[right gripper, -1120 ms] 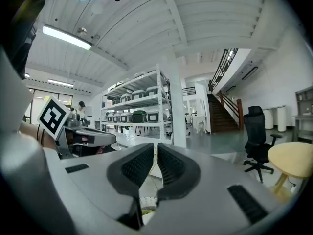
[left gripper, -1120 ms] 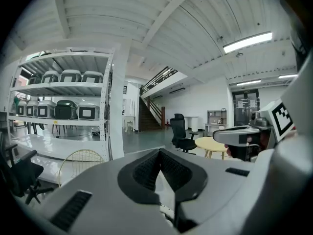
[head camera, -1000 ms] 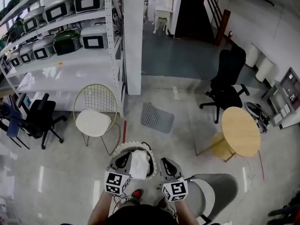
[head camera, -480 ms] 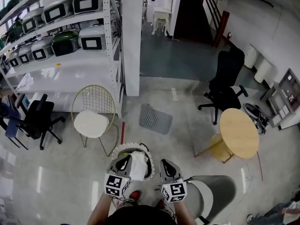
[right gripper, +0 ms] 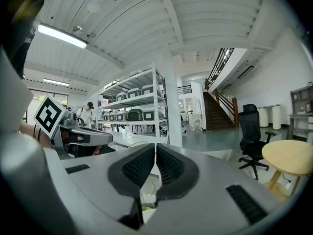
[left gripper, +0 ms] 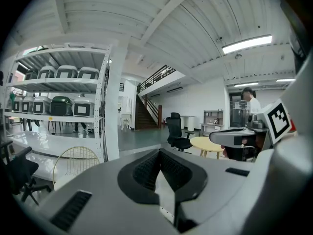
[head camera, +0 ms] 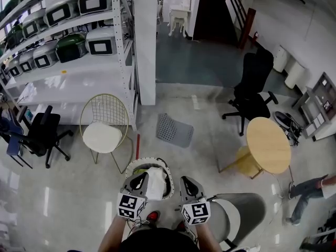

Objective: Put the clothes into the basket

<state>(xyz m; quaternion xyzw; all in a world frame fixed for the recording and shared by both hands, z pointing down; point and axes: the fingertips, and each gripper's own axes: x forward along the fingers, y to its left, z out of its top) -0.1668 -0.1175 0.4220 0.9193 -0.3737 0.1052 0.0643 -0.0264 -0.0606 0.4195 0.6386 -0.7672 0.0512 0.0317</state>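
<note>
A round white basket (head camera: 131, 167) stands on the floor just ahead of my feet, with white clothes (head camera: 156, 182) heaped inside it. My left gripper (head camera: 140, 177) hovers over the basket's near left rim, its jaws closed together with nothing between them (left gripper: 159, 151). My right gripper (head camera: 186, 181) is level with it, just right of the basket, also shut and empty (right gripper: 155, 145). Both point forward across the room, almost level. Below the right jaws a bit of the perforated white basket (right gripper: 146, 199) shows.
A gold wire chair (head camera: 105, 127) stands ahead on the left by a white shelf rack (head camera: 79, 46). A grey mat (head camera: 174, 130) lies on the floor ahead. A round wooden table (head camera: 269, 145), a black office chair (head camera: 253, 91) and a grey seat (head camera: 233, 217) are on the right.
Both grippers have stayed in place over the basket. A person's legs have come into view at the right edge of the head view.
</note>
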